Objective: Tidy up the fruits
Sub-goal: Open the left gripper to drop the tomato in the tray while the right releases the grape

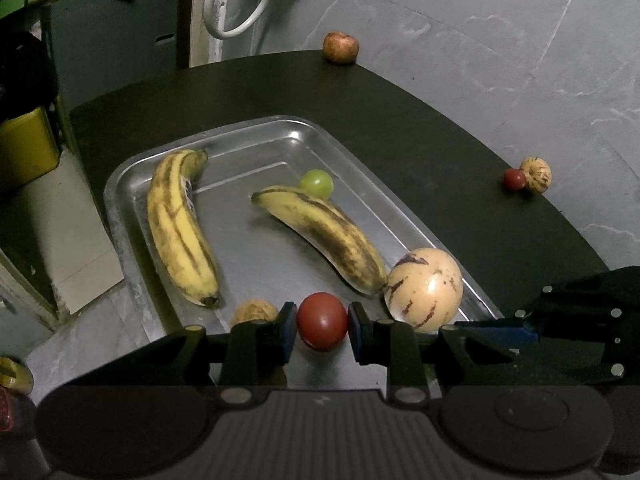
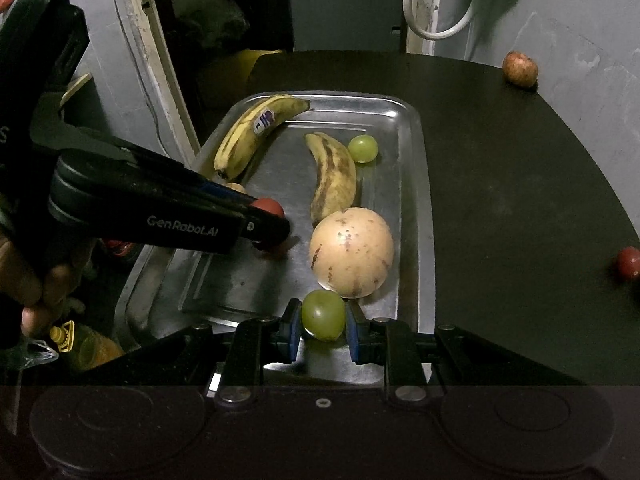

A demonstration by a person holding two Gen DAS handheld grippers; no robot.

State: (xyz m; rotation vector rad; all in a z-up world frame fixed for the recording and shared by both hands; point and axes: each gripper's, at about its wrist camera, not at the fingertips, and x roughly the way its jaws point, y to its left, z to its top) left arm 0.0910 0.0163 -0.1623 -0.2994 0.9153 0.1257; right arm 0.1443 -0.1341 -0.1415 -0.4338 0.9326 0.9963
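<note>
My left gripper (image 1: pixel 322 326) is shut on a red tomato (image 1: pixel 322 320) just above the near end of the metal tray (image 1: pixel 276 136); it also shows in the right wrist view (image 2: pixel 268 220). My right gripper (image 2: pixel 323 320) is shut on a green grape (image 2: pixel 323 315) over the tray's near edge (image 2: pixel 416 184). In the tray lie two bananas (image 1: pixel 176 224) (image 1: pixel 324 236), a pale striped melon (image 1: pixel 424 288), a second green grape (image 1: pixel 317 184) and a small tan fruit (image 1: pixel 254 312), half hidden behind my left finger.
The tray sits on a dark table (image 1: pixel 440 152). On the table lie a reddish apple (image 1: pixel 341 47) at the far edge, and a small red tomato (image 1: pixel 514 179) touching a small striped fruit (image 1: pixel 536 174) at the right edge. A yellow bottle (image 2: pixel 80 344) stands below left.
</note>
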